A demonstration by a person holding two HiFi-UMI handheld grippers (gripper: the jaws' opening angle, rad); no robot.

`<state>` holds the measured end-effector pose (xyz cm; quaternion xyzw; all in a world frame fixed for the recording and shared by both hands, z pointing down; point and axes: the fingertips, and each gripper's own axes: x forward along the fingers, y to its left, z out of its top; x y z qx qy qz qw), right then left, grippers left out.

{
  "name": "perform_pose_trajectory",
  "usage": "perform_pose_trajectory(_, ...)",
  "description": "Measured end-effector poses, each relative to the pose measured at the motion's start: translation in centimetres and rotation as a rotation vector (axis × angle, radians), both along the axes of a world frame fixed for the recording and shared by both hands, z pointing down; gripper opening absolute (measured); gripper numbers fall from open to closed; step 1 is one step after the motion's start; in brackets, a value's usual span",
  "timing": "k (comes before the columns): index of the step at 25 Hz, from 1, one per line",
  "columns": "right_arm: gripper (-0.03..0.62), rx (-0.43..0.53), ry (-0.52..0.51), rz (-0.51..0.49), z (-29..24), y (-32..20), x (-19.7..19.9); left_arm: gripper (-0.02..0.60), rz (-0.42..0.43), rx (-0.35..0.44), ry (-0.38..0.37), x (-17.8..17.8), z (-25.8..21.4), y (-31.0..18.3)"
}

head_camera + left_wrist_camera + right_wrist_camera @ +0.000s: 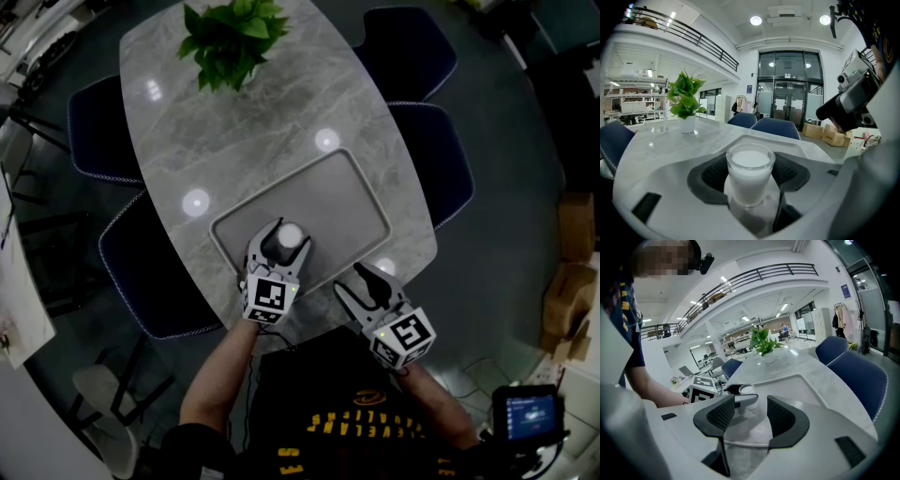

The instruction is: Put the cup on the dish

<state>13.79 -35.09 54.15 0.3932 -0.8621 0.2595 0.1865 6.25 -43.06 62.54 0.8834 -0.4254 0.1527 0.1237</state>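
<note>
At the near end of the grey tray (347, 202), the left gripper (284, 234) fingers clamp a glass cup (750, 171) of milk; the right gripper (350, 277) fingers are apart.

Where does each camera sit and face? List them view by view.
Head view: on the head, steeply down at the table; both forearms and grippers show.
Left gripper view: on the left hand-held gripper, along jaws gripping the cup.
Right gripper view: on the right hand-held gripper, jaws apart, empty; a forearm shows.
All share cup and tray.
</note>
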Motion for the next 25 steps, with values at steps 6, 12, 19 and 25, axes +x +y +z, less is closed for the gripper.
perform_pose_trajectory(6, 0.218, -0.004, 0.003, -0.005, 0.1, 0.03, -0.07, 0.27, 0.0, 0.0, 0.006, 0.02, -0.07, -0.01)
perform_pose_trajectory(12, 0.218, -0.008, -0.003, -0.009, 0.24, 0.07, -0.29, 0.27, -0.001, -0.007, 0.015, -0.02, 0.05, 0.1)
perform_pose_trajectory(19, 0.218, -0.01, -0.014, -0.005, 0.46, 0.33, -0.25, 0.27, 0.0, 0.004, 0.016, -0.05, -0.38, -0.04)
perform_pose_trajectory(25, 0.218, -0.015, -0.012, -0.01, 0.33, 0.38, -0.32, 0.27, 0.0, 0.018, -0.005, 0.22, -0.43, -0.26)
